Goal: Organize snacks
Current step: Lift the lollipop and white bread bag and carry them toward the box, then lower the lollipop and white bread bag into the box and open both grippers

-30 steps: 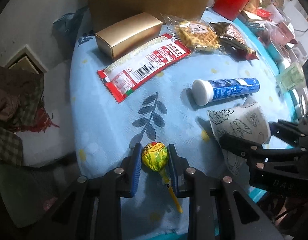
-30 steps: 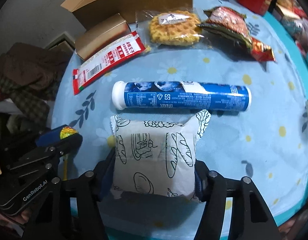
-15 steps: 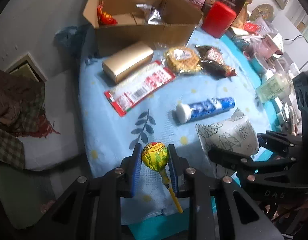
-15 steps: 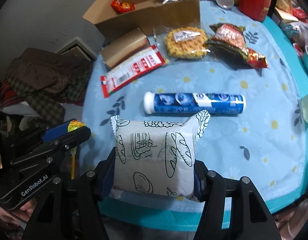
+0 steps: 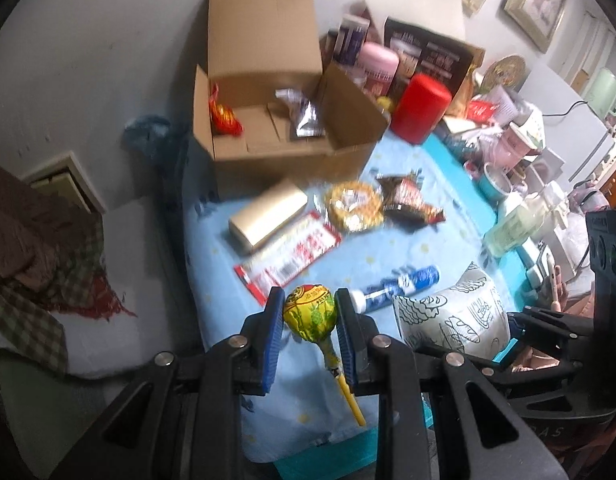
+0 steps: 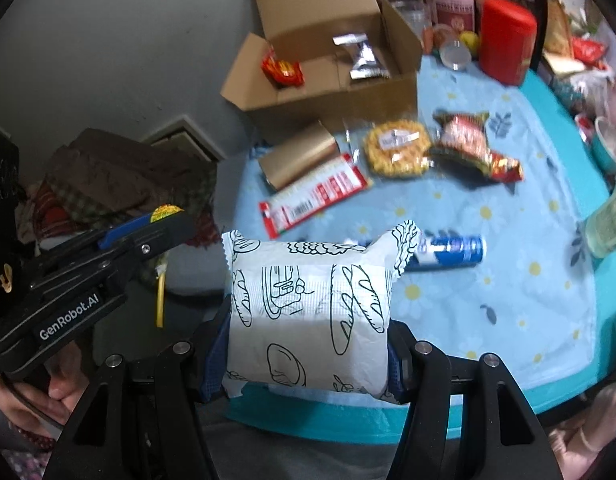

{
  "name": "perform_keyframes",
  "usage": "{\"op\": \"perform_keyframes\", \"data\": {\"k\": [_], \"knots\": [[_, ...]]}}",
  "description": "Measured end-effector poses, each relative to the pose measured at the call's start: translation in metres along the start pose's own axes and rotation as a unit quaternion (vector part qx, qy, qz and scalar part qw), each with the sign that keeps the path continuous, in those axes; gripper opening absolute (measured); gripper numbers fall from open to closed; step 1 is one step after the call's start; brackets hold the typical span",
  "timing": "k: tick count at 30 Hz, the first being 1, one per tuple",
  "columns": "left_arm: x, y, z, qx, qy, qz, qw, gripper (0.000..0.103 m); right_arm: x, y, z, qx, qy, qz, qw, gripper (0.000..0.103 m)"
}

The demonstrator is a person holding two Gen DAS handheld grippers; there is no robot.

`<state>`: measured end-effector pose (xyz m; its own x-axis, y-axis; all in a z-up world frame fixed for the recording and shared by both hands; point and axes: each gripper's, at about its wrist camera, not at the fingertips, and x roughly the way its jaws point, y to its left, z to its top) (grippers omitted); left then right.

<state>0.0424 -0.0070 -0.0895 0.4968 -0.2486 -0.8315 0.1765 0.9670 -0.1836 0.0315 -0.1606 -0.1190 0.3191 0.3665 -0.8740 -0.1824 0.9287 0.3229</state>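
Observation:
My left gripper (image 5: 309,316) is shut on a yellow-green lollipop (image 5: 309,312), its yellow stick hanging down, held high above the blue flowered tablecloth (image 5: 228,304). My right gripper (image 6: 308,352) is shut on a white bread packet with loaf drawings (image 6: 311,304), also lifted off the table. An open cardboard box (image 5: 276,120) at the far end holds a red sweet and a silver packet. On the cloth lie a gold box (image 5: 268,214), a red-white packet (image 5: 292,256), a waffle (image 5: 353,206), a dark snack bag (image 5: 407,200) and a blue tube (image 5: 399,282).
A red canister (image 5: 421,108), a pink jar (image 5: 377,64), cups and clutter crowd the table's far right. Folded checked cloth (image 5: 36,264) lies to the left below the table. A person's hand (image 6: 32,396) grips the left tool.
Both grippers rose well above the table with the lollipop and the bread packet still held; the view widened and the box's inside came into sight.

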Motion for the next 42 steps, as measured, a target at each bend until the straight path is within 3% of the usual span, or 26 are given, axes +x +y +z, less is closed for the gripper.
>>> {"op": "perform_keyframes", "data": {"k": [9, 18, 32, 42], "knots": [[-0.029, -0.006, 0.02, 0.007, -0.041, -0.005, 0.9991, 0.025, -0.024, 0.018, 0.023, -0.021, -0.042, -0.009, 0.999, 0.062], [-0.026, -0.004, 0.064, -0.004, -0.073, -0.002, 0.9973, 0.025, -0.029, 0.014, 0.071, -0.052, -0.059, -0.014, 0.997, 0.062], [0.014, 0.008, 0.156, -0.01, -0.096, 0.016, 0.9952, 0.025, -0.007, -0.002, 0.172, -0.089, -0.076, -0.02, 0.993, 0.062], [0.074, 0.038, 0.213, -0.029, -0.073, 0.021, 0.9967, 0.025, 0.033, -0.021, 0.235, -0.1, -0.079, -0.025, 0.992, 0.062]]}}
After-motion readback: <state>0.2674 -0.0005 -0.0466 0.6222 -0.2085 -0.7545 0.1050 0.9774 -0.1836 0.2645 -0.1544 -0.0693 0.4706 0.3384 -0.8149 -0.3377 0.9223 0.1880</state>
